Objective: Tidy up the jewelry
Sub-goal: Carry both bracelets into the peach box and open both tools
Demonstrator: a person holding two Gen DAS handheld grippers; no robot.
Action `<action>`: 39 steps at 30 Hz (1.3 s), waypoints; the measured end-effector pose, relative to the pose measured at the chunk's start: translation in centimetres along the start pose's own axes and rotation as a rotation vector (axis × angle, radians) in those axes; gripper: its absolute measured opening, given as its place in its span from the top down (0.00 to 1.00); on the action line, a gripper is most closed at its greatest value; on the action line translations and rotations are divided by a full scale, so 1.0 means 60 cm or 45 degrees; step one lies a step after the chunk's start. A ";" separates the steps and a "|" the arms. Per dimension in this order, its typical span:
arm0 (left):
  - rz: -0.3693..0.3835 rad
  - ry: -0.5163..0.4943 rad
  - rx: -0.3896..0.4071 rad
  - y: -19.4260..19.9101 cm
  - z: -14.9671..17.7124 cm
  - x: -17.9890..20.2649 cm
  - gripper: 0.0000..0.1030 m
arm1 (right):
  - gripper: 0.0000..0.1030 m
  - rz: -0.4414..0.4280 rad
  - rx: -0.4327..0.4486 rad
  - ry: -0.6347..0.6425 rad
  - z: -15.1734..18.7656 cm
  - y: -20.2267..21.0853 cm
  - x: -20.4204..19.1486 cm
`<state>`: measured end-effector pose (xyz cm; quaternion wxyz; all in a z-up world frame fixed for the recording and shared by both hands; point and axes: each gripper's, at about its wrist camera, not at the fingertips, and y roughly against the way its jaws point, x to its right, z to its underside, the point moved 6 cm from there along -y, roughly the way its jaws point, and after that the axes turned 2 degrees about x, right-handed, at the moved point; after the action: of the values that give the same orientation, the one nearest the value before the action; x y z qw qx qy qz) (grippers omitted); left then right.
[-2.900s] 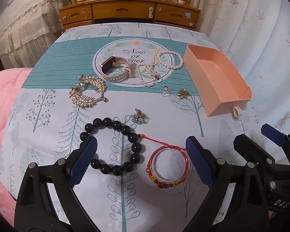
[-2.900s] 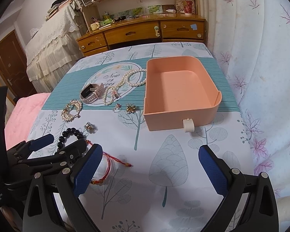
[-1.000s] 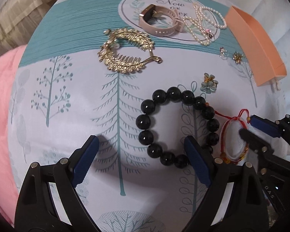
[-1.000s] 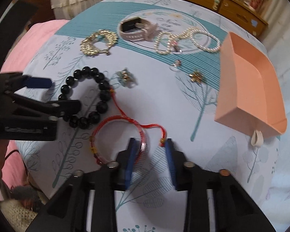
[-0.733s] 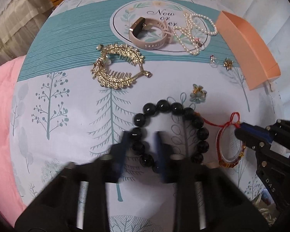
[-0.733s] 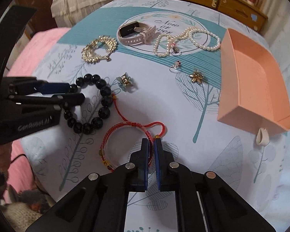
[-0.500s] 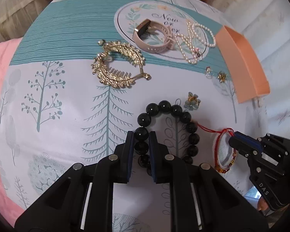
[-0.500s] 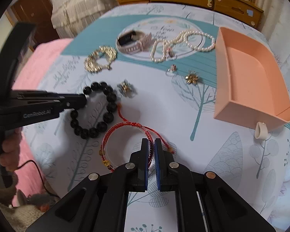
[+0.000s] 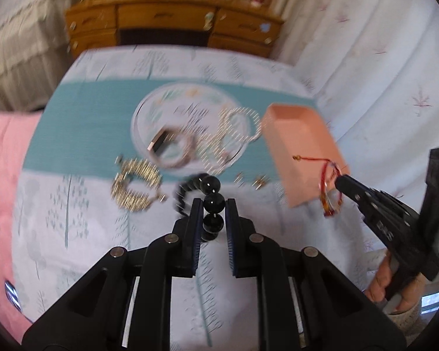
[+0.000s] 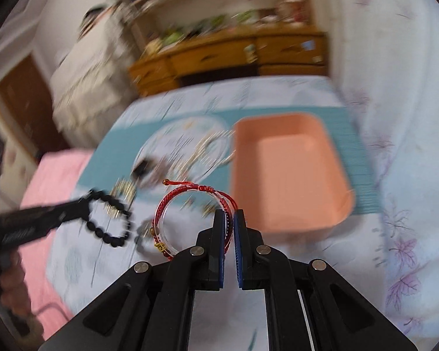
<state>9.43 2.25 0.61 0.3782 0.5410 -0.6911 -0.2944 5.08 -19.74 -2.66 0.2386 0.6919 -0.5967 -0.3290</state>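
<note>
Above the tree-printed bedspread (image 9: pixel 82 228), both grippers are up in the air, each tilted steeply downward and each carrying a bracelet. Left gripper (image 9: pixel 214 204): its blue-padded jaws have just been closing and are now clamped on the black bead bracelet (image 9: pixel 212 201), one bead pinched between the pads while the remaining beads curl up and to the left, off the cloth. In the right wrist view the same loop of beads (image 10: pixel 108 219) hangs from the tip of that gripper, which reaches in from the left edge, gripped by a hand (image 10: pixel 11 289) low at the frame's left.

Right gripper (image 10: pixel 229 219): its jaws have just been closing and stand almost together, nipping the red cord bracelet (image 10: pixel 190 213) at its right side; the ring hangs out to the left of the pads with a knotted cord end sticking up. From the left wrist camera this gripper (image 9: pixel 336 180) comes in from the right, pointing up-left, fingers of the holding hand (image 9: pixel 386 280) showing beneath it, and the red bracelet dangles in front of the near corner of the peach tray (image 9: pixel 301 152).

Farther back on the cloth, blurred, lie a gold leaf hair comb (image 9: pixel 134 187), a watch (image 9: pixel 172 146) and a pearl necklace (image 9: pixel 237 125) on the round printed motif. The tray's inside (image 10: pixel 286 172) looks bare in the right wrist view
</note>
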 end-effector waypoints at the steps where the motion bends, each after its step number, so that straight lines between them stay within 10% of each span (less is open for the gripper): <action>1: 0.005 -0.023 0.020 0.007 -0.012 0.015 0.88 | 0.94 0.026 0.035 -0.037 -0.013 0.002 0.019; 11: 0.084 -0.191 0.173 0.018 -0.126 0.183 0.88 | 0.94 0.084 0.019 -0.213 -0.054 -0.063 0.144; 19: 0.102 -0.242 0.084 -0.106 -0.154 0.272 0.88 | 0.87 0.149 -0.009 -0.179 -0.022 -0.087 0.163; 23: 0.086 -0.237 0.030 -0.169 -0.156 0.290 0.88 | 0.60 0.186 0.095 -0.163 -0.005 -0.045 0.165; 39: 0.143 -0.260 0.042 -0.247 -0.159 0.294 0.88 | 0.60 0.185 0.142 -0.177 0.025 0.016 0.172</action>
<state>22.96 -18.44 -2.75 0.3129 0.4747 -0.7600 -0.3149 4.06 -29.98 -4.74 0.1810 0.6346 -0.6778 -0.3242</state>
